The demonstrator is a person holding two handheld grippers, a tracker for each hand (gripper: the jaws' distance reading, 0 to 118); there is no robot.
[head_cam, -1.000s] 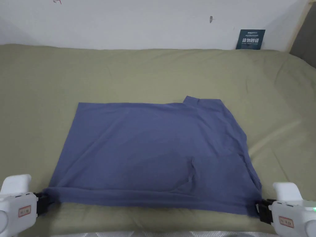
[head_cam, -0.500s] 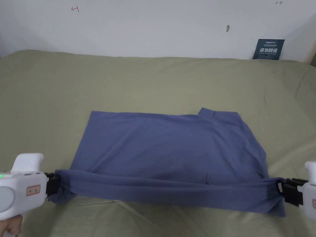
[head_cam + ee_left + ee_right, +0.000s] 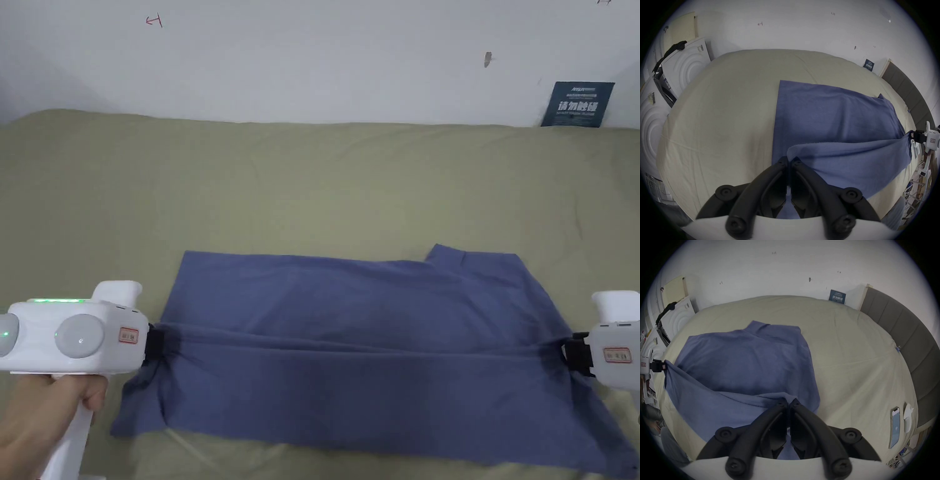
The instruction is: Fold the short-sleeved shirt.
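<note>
Head view: my left claw [image 3: 153, 342] is clamped on the blue shirt [image 3: 362, 325] lying mid-bed toward the near edge; my right claw [image 3: 570, 357] pinches its opposite end. I'm mid-fold; next I'd carry this lifted edge toward the bed's far edge.

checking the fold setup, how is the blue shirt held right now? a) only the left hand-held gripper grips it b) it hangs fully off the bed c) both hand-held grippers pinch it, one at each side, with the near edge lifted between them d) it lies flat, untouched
c: the left hand-held gripper and right hand-held gripper each clamp a side of the shirt, its edge raised and taut between them over the bed.
</note>
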